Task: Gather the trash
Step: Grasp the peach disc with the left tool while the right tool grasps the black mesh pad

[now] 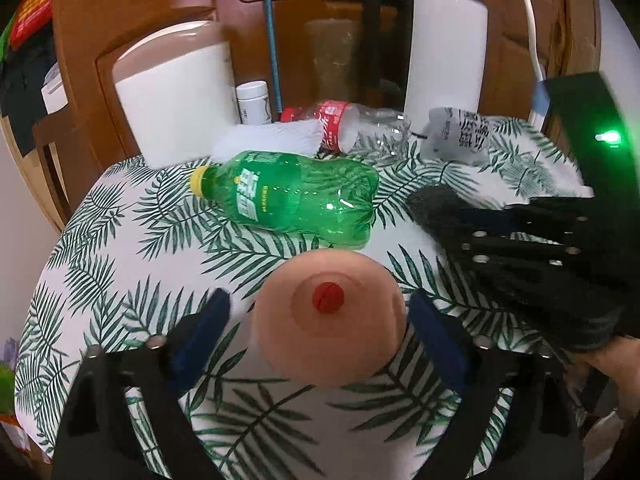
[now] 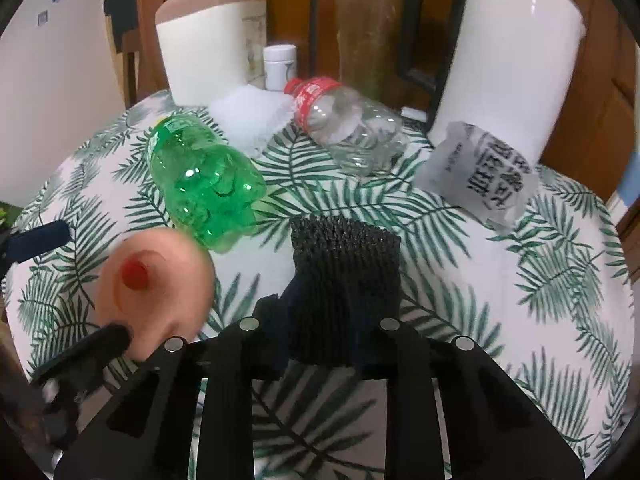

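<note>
One green bottle (image 1: 296, 196) (on its side) lies beyond the left hand-held gripper (image 1: 320, 312).

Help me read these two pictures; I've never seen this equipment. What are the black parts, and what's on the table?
A person holds a two-finger gripper in each hand, each carrying a fisheye camera looking along its fingers. The left gripper is open around a peach-coloured foam piece with a red centre. The right gripper is shut on a black mesh foam sleeve. On the leaf-print tablecloth lie a green plastic bottle, a clear red-labelled bottle and a crumpled printed wrapper.
</note>
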A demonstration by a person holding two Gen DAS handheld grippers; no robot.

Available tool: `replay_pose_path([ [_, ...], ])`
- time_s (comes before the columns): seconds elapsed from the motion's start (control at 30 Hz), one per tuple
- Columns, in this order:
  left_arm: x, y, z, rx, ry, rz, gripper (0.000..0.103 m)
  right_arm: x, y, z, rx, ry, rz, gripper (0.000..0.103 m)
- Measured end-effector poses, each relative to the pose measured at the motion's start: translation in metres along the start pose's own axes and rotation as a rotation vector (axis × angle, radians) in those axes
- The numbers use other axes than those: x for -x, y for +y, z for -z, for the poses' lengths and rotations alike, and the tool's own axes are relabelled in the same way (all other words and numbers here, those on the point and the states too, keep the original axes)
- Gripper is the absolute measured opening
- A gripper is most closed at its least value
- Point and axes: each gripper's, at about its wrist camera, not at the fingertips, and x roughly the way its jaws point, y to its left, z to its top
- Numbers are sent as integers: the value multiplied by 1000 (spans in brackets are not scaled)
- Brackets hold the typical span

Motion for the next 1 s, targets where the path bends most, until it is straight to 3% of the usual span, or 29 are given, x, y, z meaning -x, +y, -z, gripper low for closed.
replay_pose_path([
  [0.1,-10,-2,0,-6,21,-1,51,2,-4,5,-1,0,-2,19],
  [0.13,-14,-2,1,2,26,11,48,2,-5,6,-2,0,-4,19],
  [0.2,-14,2,0,27,24,38,26,2,-6,7,-3,-4,-8,19],
  [0.23,-18,3,-1,31,37,32,21,2,-5,6,-3,-4,-9,19],
  [0.47,-20,1,-2,24,47,25,18,2,-5,5,0,-3,-10,20],
  [0.77,-21,-4,-2,-7,59,-13,18,-5,1,0,32,13,1,29],
  [0.9,-20,-6,-1,-13,51,-20,18,-4,-1,0,13,9,-22,19],
  [0.97,-18,-5,-1,-1,45,-11,18,1,-6,2,-5,-2,-46,7],
  [1.0,-17,-4,0,3,44,-4,18,5,-7,3,-8,-11,-43,7],
])
